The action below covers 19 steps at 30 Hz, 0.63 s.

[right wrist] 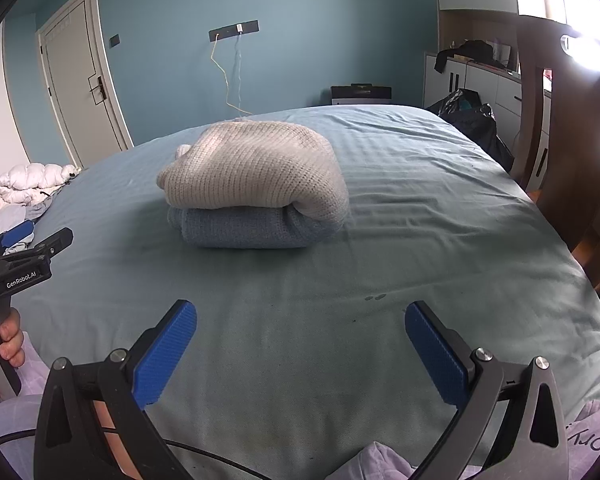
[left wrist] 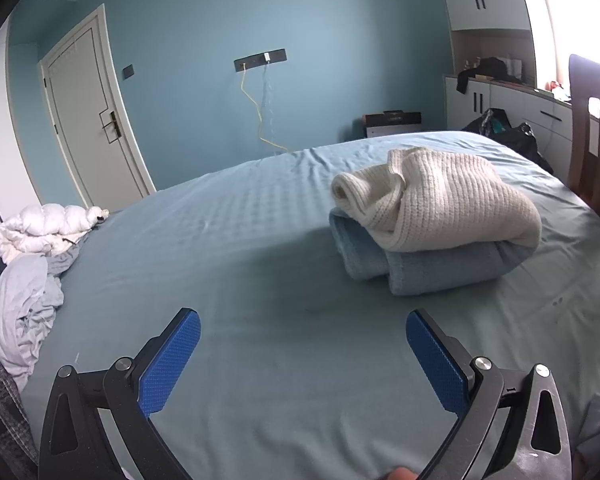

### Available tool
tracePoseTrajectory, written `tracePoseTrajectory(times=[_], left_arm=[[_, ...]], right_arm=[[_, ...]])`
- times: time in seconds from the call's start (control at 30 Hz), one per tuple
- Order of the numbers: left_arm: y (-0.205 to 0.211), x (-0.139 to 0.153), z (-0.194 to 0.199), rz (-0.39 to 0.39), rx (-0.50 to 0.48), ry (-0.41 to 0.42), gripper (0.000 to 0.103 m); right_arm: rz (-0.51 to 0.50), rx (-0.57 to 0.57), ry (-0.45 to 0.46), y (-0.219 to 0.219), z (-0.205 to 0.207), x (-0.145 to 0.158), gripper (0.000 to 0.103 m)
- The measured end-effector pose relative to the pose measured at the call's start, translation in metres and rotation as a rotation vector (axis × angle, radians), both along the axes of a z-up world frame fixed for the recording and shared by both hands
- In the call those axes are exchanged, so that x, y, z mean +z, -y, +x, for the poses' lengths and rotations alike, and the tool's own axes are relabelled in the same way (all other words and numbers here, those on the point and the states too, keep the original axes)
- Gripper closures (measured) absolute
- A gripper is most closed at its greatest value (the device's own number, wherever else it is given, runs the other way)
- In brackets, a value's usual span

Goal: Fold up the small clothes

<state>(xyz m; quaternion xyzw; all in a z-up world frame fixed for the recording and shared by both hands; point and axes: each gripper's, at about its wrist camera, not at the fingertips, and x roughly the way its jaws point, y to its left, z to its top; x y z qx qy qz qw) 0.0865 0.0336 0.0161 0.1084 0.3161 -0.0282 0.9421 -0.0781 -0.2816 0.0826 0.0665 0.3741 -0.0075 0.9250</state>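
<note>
Two folded garments, a cream knit sweater point(right wrist: 256, 168) stacked on a blue knit point(right wrist: 240, 230), are shown mid-bed point(right wrist: 419, 240), ahead of both empty, spread-jawed tools, dead ahead of the right gripper point(right wrist: 300, 344) and rightward of the left gripper point(left wrist: 303, 354).

Ribbed knit sweater point(right wrist: 256, 168), textured fingers point(right wrist: 166, 354)

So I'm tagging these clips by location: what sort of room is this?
Most likely a bedroom: a bed with a blue sheet holds the folded cream sweater, with a door and white cabinets along the walls.
</note>
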Motion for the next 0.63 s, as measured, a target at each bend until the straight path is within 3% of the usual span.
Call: tracePoseTrajectory(times=[0.63], left_arm=[[-0.0023,-0.0011,0.0009,-0.022,-0.002,-0.006,0.000]], right_arm=[[-0.007,0.008,-0.001,0.0009,-0.0003,0.0003,0.001]])
